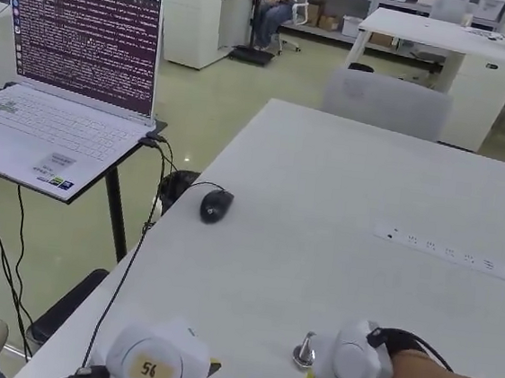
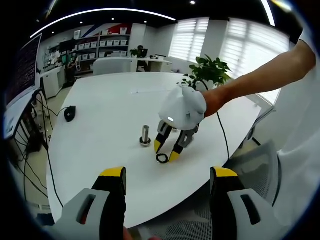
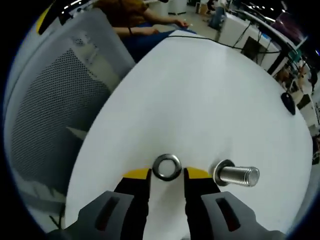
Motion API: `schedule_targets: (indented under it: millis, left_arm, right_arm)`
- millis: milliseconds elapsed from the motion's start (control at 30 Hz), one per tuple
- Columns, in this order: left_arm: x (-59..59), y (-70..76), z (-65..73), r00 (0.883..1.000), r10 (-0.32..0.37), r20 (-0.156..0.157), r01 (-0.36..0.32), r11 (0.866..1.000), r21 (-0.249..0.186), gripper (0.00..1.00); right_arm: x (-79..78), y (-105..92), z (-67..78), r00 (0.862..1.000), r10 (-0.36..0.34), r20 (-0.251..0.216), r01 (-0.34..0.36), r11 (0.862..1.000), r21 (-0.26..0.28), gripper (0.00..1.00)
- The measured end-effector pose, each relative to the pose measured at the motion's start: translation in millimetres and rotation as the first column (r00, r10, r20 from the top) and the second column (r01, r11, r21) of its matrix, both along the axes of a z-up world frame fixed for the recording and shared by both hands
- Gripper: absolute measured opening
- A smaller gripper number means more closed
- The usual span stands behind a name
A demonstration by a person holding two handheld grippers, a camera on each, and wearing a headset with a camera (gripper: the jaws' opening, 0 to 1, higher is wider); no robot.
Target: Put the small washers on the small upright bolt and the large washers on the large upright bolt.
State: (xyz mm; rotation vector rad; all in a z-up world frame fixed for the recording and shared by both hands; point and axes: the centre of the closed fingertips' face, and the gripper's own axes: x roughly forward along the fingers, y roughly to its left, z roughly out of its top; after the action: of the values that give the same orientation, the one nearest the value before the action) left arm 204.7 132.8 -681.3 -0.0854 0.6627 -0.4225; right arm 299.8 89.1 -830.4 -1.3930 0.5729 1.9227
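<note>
Fingertips (image 3: 138, 174) of the right gripper (image 3: 167, 175) are set either side of a washer (image 3: 167, 167) lying just beside the upright bolt (image 3: 237, 176); clamping cannot be told. Fingers (image 2: 114, 175) of the left gripper (image 2: 168, 175) are held wide apart. No washer is judged threaded yet.

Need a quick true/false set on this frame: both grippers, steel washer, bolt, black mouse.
1. The steel ring washer lies between the right gripper's yellow-tipped jaws. True.
2. The left gripper holds a washer. False: its jaws stand open and empty.
3. The threaded steel bolt lies on its side. False: it stands upright on the white table.
4. The black computer mouse sits on that table. True.
</note>
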Motion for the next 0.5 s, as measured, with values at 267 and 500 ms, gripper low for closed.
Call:
schedule_targets:
  millis: [267, 500]
  left_arm:
    - [0.9, -2.0, 0.0, 1.0, -0.007, -0.003, 0.007, 1.0, 0.0, 0.68]
    - [2.2, -2.9, 2.3, 1.0, -0.012, 0.001, 0.012, 1.0, 0.002, 0.68]
  right_arm:
    - [-6.6, 1.2, -2.7, 0.998, 0.052, -0.023, -0.053, 0.998, -0.032, 0.25]
    - [-5.1, 0.7, -1.5, 0.996, -0.063, -0.061, 0.062, 0.998, -0.012, 0.24]
